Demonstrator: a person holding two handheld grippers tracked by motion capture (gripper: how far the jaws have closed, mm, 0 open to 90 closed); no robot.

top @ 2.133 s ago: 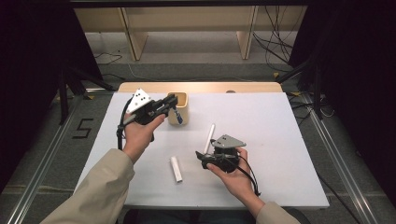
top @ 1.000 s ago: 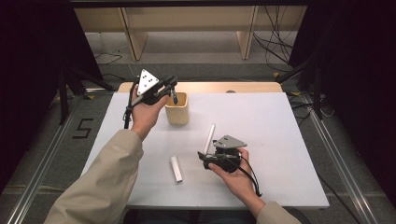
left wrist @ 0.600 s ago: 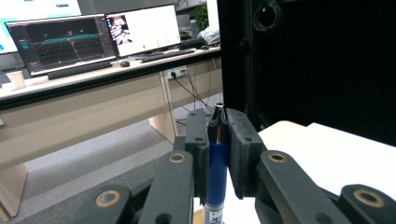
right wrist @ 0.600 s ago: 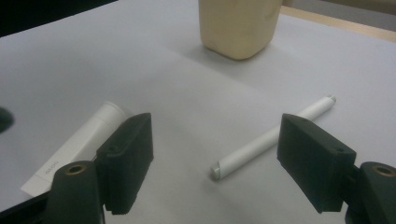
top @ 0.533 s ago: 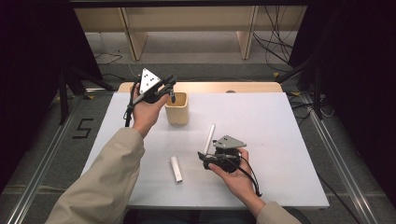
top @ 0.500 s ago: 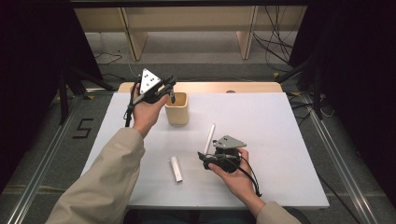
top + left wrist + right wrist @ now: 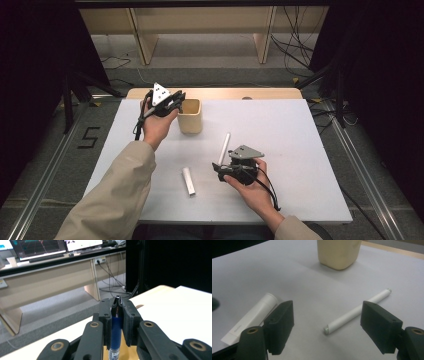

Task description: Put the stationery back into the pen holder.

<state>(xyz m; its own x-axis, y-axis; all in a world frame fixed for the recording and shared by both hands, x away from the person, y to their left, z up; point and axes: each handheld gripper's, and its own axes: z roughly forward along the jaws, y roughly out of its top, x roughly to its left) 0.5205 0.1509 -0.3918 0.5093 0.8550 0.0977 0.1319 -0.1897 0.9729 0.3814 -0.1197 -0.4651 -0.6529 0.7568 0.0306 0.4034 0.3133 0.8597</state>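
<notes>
My left gripper (image 7: pixel 176 98) is held up at the back left, just beside the left rim of a tan cup (image 7: pixel 190 117). In the left gripper view its jaws (image 7: pixel 117 303) are shut on a dark blue marker (image 7: pixel 115 336) that stands upright between them. My right gripper (image 7: pixel 220 170) rests low over the white table, and in the right gripper view it (image 7: pixel 327 315) is open with nothing held. A thin white pen (image 7: pixel 357 311) lies just ahead of the jaws, a white tube (image 7: pixel 252 317) to their left and the cup (image 7: pixel 339 252) farther off.
On the white tabletop (image 7: pixel 300 135), the white pen (image 7: pixel 224 148) lies between the cup and my right hand, and the tube (image 7: pixel 188 180) lies near the front middle. A wooden strip (image 7: pixel 260 93) runs along the far edge.
The left gripper has risen and tilted up beside the cup since two seconds ago, then held nearly still. The right gripper, the pen and the tube have not moved.
</notes>
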